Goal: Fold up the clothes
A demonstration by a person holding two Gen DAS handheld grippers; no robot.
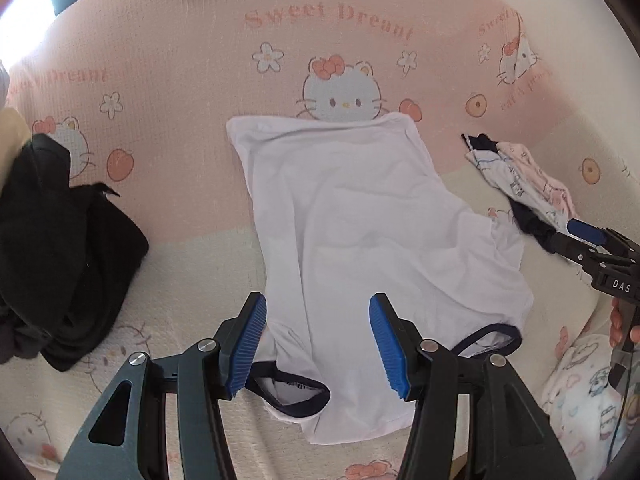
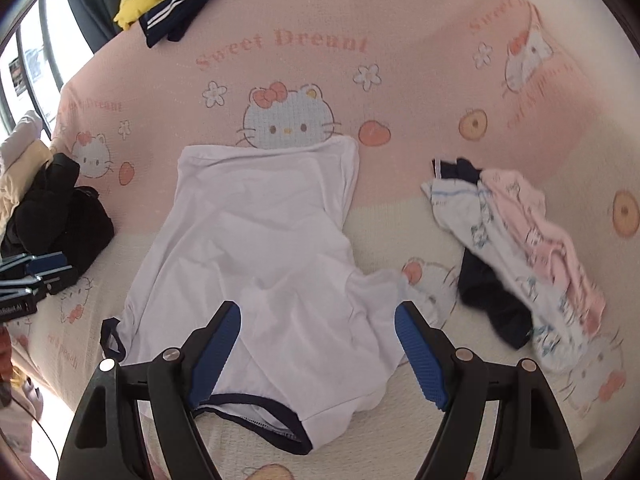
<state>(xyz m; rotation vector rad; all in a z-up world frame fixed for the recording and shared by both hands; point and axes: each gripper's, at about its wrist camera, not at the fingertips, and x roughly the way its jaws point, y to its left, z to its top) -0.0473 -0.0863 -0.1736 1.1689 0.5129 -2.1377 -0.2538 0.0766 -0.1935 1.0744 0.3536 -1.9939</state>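
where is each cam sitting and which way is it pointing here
Left wrist view: on the left tongs, angled down at the white shirt on the pink bedspread; own open blue pads frame it, the right tongs and fingers at the right edge.
Right wrist view: on the right tongs, angled down at the same shirt; own open pads show, left tongs at the left edge.
Shared: shirt, bedspread, black clothes pile, patterned clothes pile.
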